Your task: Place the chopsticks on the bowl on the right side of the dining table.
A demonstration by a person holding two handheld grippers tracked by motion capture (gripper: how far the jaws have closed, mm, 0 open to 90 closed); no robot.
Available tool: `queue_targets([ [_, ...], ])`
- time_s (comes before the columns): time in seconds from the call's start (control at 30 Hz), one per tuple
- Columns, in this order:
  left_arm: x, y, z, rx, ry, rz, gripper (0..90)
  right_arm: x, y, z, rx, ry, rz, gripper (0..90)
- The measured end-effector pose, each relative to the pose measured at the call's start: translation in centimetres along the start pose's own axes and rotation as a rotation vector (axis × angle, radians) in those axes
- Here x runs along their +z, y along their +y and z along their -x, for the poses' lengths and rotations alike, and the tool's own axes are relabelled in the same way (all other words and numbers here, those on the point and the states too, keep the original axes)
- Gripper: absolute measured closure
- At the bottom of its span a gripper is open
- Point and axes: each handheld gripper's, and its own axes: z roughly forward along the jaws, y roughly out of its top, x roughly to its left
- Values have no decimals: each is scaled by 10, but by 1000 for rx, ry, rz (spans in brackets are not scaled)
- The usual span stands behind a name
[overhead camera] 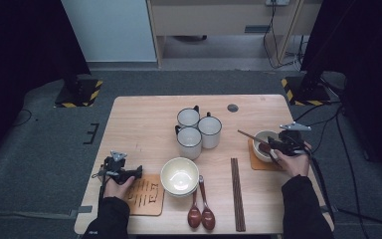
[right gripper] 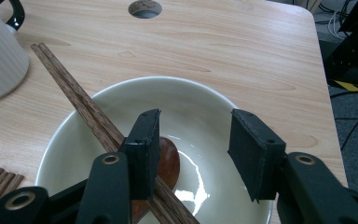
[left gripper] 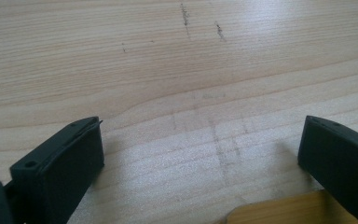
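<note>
No readable text anywhere on this table. The one candidate is the wooden coaster (overhead camera: 146,195) at the near left corner: dark strokes are cut or printed into its top, laid out like characters, but they are too small and blurred to make out. The mugs (overhead camera: 199,130) show plain white sides, with no label or brand on them. The bowls (overhead camera: 179,175) carry no lettering either. Yellow-and-black hazard stripes (overhead camera: 94,94) mark the stand bases on the floor; they are a warning pattern, not words.
</note>
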Motion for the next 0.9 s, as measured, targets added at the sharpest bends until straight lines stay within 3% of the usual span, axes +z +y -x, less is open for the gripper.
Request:
queue_targets([
  [0.57, 0, 0, 0, 0, 0, 0, 0, -2, -1, -4, -47, 20, -14, 514],
  [0.9, 0, 0, 0, 0, 0, 0, 0, -11, 2, -1, -46, 35, 22, 490],
])
